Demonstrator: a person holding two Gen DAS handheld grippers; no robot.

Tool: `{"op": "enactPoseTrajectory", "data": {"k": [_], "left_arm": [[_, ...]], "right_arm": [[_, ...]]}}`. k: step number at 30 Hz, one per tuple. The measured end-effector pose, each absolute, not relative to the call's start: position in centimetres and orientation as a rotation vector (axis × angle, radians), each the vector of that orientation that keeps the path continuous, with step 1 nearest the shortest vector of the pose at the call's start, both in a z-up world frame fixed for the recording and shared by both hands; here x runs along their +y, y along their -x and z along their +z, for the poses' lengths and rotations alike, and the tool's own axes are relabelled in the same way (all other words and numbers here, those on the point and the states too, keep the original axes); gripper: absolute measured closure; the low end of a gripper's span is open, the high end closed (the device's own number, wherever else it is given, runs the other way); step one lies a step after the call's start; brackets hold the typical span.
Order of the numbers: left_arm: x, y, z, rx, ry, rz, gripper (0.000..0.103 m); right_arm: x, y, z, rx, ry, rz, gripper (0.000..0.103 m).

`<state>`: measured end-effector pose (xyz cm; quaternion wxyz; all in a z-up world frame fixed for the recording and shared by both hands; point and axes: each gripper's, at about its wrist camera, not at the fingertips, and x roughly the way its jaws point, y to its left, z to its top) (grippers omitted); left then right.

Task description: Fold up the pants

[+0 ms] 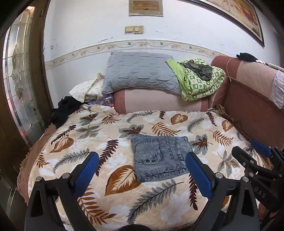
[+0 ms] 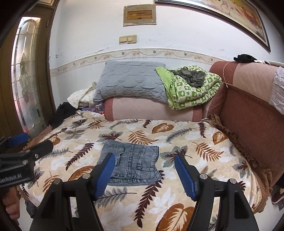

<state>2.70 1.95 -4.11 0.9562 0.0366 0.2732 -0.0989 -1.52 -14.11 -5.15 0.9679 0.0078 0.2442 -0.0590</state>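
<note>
The jeans are seen folded into a compact rectangle, lying flat on the leaf-print blanket near its middle, a back pocket with two dark rivets facing up. No gripper is touching them.

The left gripper is held wide open above the blanket's near edge, its blue pads spread to either side of the jeans and nothing clamped between them. The right gripper is likewise held open and empty, the jeans framed between its pads in its own view.

Writing can be read on the tools: "DAS" is printed on the right gripper's body as seen from the left wrist, and "enRobot.AI", its start cut off, is printed on the left gripper's body in the right wrist view.

Behind the blanket, a grey pillow and a green patterned quilt are stacked on a pink cushion. A framed plaque hangs on the wall; its text is too blurred to be read.
</note>
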Motion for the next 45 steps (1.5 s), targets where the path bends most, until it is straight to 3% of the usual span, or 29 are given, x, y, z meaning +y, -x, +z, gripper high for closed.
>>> {"op": "enactPoseTrajectory", "data": {"k": [45], "left_arm": [[5.4, -5.2, -7.1, 0.623, -0.085, -0.118, 0.005]], "right_arm": [[-10.0, -2.1, -7.4, 0.562, 0.030, -0.057, 0.030]]}}
